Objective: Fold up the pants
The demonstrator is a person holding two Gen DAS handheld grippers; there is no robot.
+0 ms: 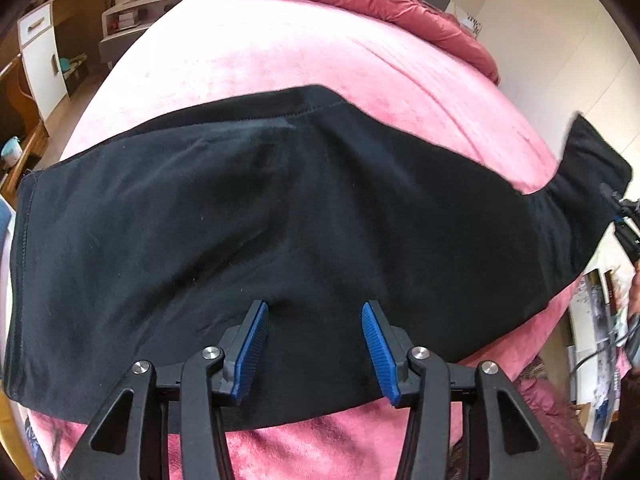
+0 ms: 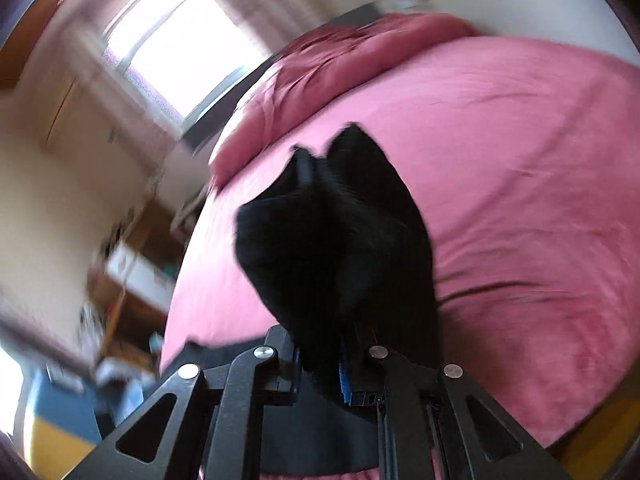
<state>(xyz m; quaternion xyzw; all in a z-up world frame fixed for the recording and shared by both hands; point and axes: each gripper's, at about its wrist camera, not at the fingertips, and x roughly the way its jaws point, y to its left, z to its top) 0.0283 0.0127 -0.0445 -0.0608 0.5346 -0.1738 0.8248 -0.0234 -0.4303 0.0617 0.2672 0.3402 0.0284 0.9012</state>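
While my left gripper [image 1: 314, 332] hung released above the black pants [image 1: 240, 220] spread on the pink bed [image 1: 280, 52] beneath it, nothing pinned them. Ahead of my right gripper [image 2: 320, 376], clenched on one bunched end, cloth could slip or drag everything askew.

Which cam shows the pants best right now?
Left wrist: sharp, and the black pants lie spread across the pink bed, one end lifted at the frame's right edge. Right wrist is motion-blurred and shows only a bunched end clamped in the right hand-held gripper.
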